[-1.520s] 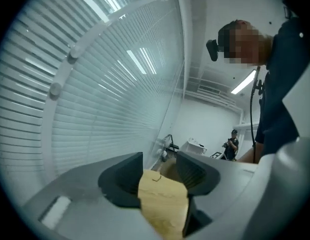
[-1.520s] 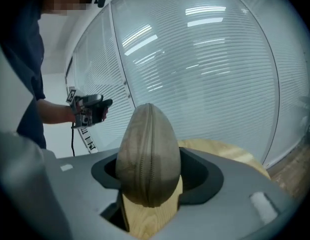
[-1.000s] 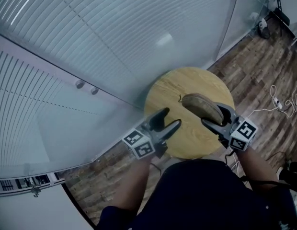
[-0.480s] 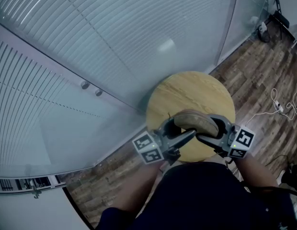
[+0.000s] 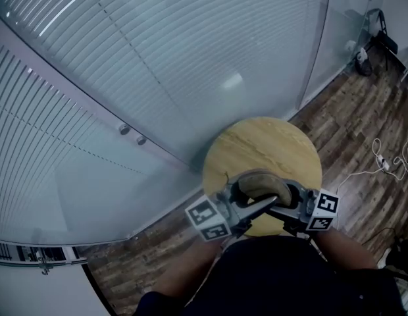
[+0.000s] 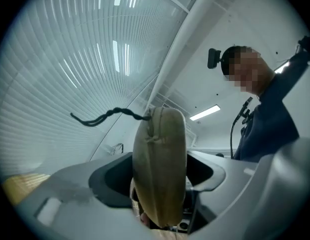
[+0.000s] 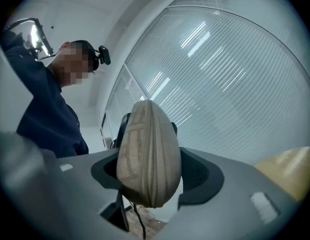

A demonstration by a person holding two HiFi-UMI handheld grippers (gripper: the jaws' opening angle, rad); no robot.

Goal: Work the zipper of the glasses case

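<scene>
The tan oval glasses case (image 5: 260, 178) hangs above the near edge of the round wooden table (image 5: 256, 143), close to my body. My right gripper (image 5: 281, 199) is shut on its right end; in the right gripper view the case (image 7: 147, 156) fills the space between the pads, zipper seam facing the camera. My left gripper (image 5: 253, 193) stands open around the case's left end. In the left gripper view the case (image 6: 160, 169) sits between the jaws with a small gap on the right side. A black pull cord (image 6: 102, 116) trails from the case's top to the left.
A glass wall with horizontal blinds (image 5: 158, 64) curves behind the table. Wood-plank floor (image 5: 362, 124) surrounds it, with white cables (image 5: 388, 153) at the right. My dark-clothed torso (image 5: 270, 275) fills the bottom of the head view.
The right gripper lifted the case off the table and brought it toward my body. The left gripper moved right and up until its jaws straddled the case's left end.
</scene>
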